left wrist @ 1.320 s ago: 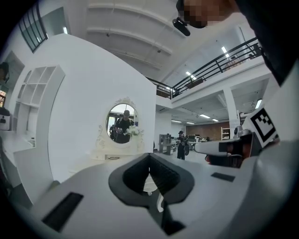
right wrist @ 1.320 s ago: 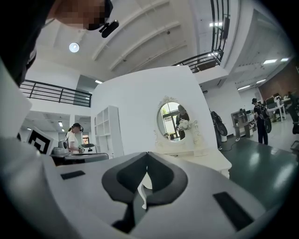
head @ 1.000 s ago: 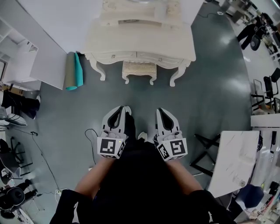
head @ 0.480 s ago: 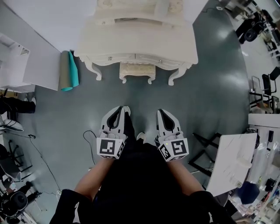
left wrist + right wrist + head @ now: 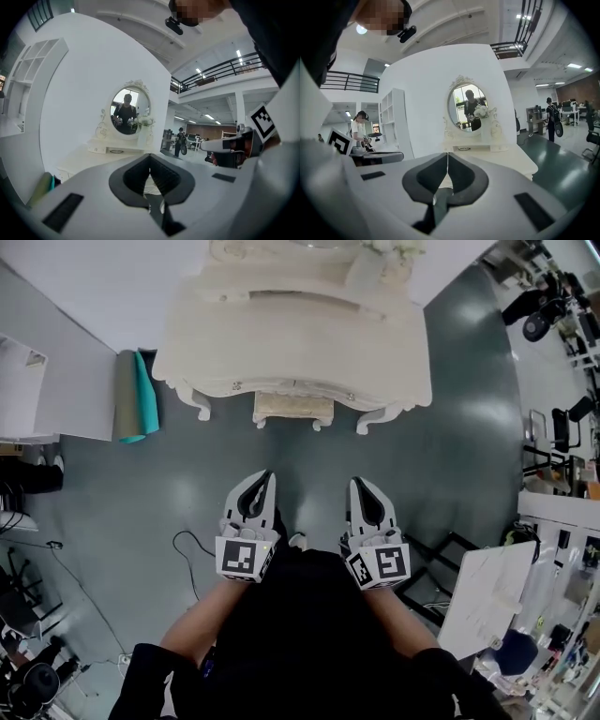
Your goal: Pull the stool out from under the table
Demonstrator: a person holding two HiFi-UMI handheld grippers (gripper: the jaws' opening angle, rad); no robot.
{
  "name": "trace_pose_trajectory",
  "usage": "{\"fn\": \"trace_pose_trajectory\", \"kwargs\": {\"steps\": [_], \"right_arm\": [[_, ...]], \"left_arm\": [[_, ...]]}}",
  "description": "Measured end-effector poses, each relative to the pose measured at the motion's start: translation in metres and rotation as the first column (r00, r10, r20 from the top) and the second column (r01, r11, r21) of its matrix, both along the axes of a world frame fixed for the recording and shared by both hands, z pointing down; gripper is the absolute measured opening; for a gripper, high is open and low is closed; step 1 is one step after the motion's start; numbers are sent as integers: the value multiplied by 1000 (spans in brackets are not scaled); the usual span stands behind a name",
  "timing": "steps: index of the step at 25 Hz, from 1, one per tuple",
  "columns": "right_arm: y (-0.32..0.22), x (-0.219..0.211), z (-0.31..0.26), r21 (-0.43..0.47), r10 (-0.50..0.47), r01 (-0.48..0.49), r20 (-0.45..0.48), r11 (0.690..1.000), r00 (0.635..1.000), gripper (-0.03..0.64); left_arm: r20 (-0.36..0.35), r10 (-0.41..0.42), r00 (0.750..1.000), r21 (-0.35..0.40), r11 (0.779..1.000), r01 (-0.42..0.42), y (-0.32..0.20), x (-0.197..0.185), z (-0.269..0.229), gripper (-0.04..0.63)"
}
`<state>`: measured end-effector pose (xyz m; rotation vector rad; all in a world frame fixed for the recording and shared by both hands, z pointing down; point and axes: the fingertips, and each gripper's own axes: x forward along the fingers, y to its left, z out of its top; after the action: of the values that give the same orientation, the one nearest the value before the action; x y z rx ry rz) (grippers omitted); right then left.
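Note:
A cream stool [image 5: 293, 407] with a padded seat sits tucked under the front edge of an ornate white dressing table [image 5: 225, 343]; only its front part shows in the head view. My left gripper [image 5: 269, 476] and right gripper [image 5: 356, 484] hang side by side over the grey floor, well short of the stool, both shut and holding nothing. In the left gripper view the left gripper [image 5: 150, 156] points at the table and its oval mirror [image 5: 131, 112]. The right gripper [image 5: 447, 155] faces the same mirror [image 5: 471, 109] from further right.
A rolled green and teal mat [image 5: 133, 397] lies left of the table. A white shelf unit [image 5: 42, 390] stands at the far left, a white board [image 5: 483, 594] and a black folding stand [image 5: 439, 563] at the right. A black cable [image 5: 187, 554] runs over the floor.
The table and stool have slid up and grown closer in the head view as I step towards them. Both grippers stay shut and have edged slightly down and right in the frame.

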<state>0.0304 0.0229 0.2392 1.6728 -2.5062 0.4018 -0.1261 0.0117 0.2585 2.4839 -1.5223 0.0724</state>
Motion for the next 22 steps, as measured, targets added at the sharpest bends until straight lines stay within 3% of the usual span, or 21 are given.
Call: {"fn": "trace_pose_trajectory", "kwargs": {"steps": [8,11,13,16,18,22], "right_arm": [[-63,-8,0,25,77,-76,-57,997,995,18],[-83,-21,3,31,87,-85,-70,996,994,18],[-94,-31,2,41,82,-79,-81,996,993,18],[-106,-40,-2,53,79,-75,-92,996,993,18],[-111,-43,-4,61,87,-81,-94,995,992,18],[-115,-42,6,35,101,-98,-92,995,991,18]], "left_arm": [[-11,41,999,18,999,-41,-66,-16,-5,14],[74,93,993,100,990,-100,-83,-13,-17,14],[61,112,992,104,988,-118,-93,-13,-22,14],[147,163,976,136,974,-183,-103,-12,-28,14],[131,171,977,127,974,-188,-108,-12,-27,14],[31,139,990,66,988,-140,-116,-17,-15,14]]}}
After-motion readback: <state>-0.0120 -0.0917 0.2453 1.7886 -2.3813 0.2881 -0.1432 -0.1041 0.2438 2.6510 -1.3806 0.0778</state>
